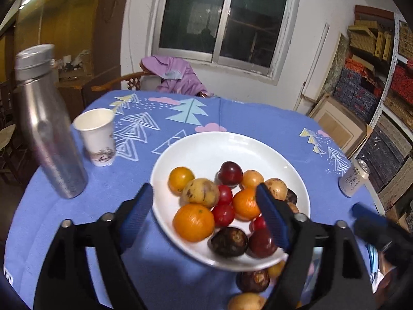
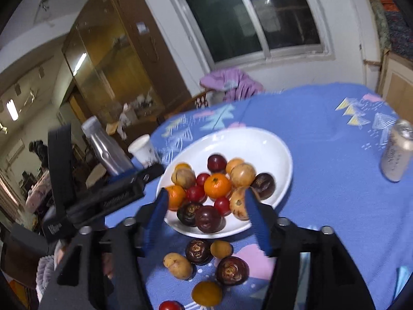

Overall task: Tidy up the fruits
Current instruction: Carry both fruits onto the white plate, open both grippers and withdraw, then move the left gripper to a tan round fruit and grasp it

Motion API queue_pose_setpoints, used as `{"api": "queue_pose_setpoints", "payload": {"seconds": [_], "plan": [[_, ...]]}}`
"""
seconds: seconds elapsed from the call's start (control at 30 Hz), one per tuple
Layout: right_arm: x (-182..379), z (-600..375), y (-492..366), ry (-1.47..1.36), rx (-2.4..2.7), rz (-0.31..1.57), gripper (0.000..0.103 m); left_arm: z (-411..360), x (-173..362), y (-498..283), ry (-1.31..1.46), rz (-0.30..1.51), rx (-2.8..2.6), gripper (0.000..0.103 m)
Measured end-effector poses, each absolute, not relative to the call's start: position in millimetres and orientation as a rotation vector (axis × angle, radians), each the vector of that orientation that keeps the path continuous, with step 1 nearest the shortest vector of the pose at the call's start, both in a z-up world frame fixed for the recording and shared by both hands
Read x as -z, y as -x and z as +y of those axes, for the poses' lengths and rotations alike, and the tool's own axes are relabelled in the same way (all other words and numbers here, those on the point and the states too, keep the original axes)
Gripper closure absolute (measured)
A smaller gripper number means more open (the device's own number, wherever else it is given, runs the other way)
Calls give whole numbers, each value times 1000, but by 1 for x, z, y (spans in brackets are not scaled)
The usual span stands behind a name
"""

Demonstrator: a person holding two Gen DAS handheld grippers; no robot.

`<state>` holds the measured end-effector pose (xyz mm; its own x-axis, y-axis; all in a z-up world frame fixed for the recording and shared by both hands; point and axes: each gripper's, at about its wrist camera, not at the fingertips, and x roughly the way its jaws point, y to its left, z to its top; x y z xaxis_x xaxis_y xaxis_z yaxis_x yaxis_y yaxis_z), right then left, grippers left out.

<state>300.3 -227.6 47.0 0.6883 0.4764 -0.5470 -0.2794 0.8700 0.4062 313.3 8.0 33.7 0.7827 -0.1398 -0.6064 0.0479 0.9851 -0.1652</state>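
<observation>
Warm indoor light, fisheye views, some motion blur

A ceiling lamp glints in the dark window (image 1: 227, 20) at top centre; frame corners are black and bent, and the right-wrist view smears at its right edge.

- The left wrist view looks forward and downward along its 2 blue-padded fingers at the white plate (image 1: 206, 144) from close above its near rim, facing the window (image 1: 227, 18) beyond the plate.
- The right wrist view looks down at the plate (image 2: 247, 139) from nearer the table's edge and to the plate's right, tilted, with loose fruit just before the plate's near rim.
- Both views share the plate, the paper cup (image 1: 96, 137) and steel bottle (image 1: 46, 124) left of it, and the can (image 2: 397, 152) right of it.
</observation>
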Motion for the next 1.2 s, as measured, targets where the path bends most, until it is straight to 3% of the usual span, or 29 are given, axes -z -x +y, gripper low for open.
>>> {"api": "queue_pose_setpoints", "payload": {"seconds": [0.2, 0.4, 0.73, 1.2], "plan": [[-25, -272, -252, -371, -335, 670, 14, 10, -2, -249, 79, 708, 109, 14], [4, -304, -251, -565, -284, 745, 13, -20, 24, -220, -64, 729, 103, 11], [17, -307, -258, -655, -325, 822, 13, -39, 30, -223, -172, 712, 104, 5], [18, -315, -258, -706, -341, 823, 13, 25, 34, -200, -39, 755, -8, 4]]}}
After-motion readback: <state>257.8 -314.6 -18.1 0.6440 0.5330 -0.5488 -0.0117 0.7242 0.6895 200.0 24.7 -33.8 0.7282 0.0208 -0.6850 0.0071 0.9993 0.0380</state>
